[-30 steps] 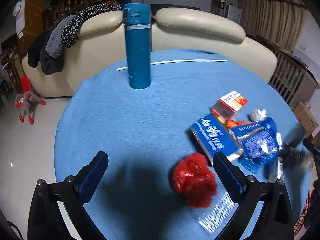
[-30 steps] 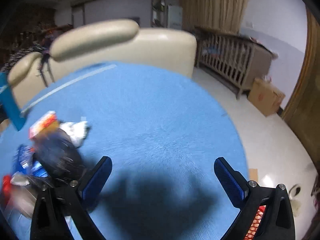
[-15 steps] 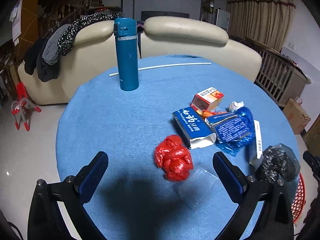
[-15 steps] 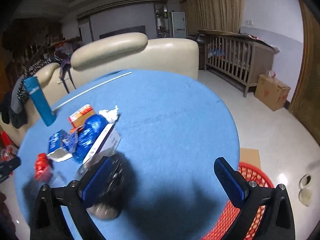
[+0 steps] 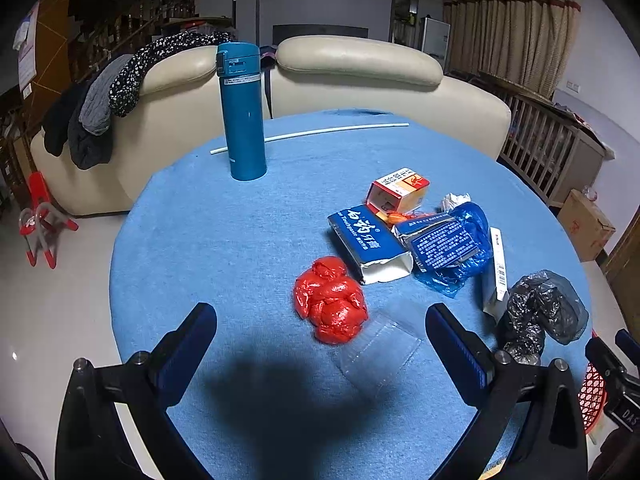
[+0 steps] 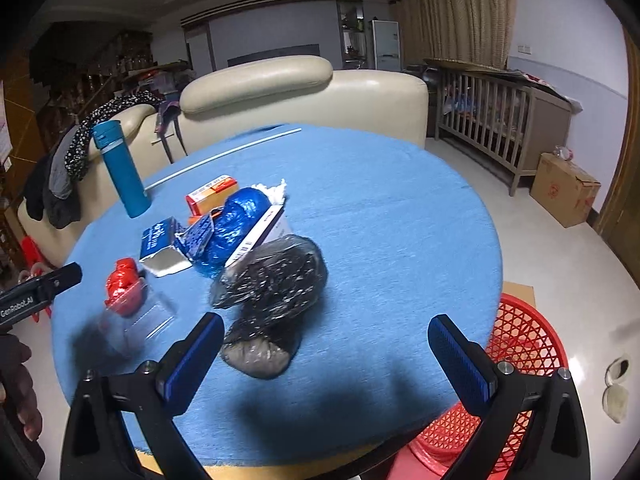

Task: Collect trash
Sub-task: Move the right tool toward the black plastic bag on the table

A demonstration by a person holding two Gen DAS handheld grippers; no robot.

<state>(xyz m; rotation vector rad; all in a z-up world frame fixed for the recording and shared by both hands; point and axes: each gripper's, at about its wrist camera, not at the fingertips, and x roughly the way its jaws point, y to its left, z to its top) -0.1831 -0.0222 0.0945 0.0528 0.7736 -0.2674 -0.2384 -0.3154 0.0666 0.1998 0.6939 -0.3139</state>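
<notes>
Nothing looks collected yet: your left tongs (image 5: 320,336) and right tongs (image 6: 324,344) both hang spread wide with nothing between them, and all the litter lies on the blue counter (image 5: 224,240). The red crumpled bag (image 5: 330,304) sits just ahead of the left tongs, touching a clear plastic tray (image 5: 380,348); beyond it lie the blue toothpaste box (image 5: 368,242), the small orange-and-white carton (image 5: 398,192), the blue plastic bag (image 5: 460,244) and a white tissue wad (image 5: 454,200). The black plastic bag (image 6: 276,280) rests near the counter edge, just ahead of your right tongs' left finger, and the red basket (image 6: 516,360) waits on the floor below that edge, seemingly empty. The teal flask (image 5: 242,112) and white rod (image 5: 312,134) probably stay put. Compared with half a second ago, your right tongs have drawn back, so the black bag now shows sharp and whole, while the left view has barely shifted.
</notes>
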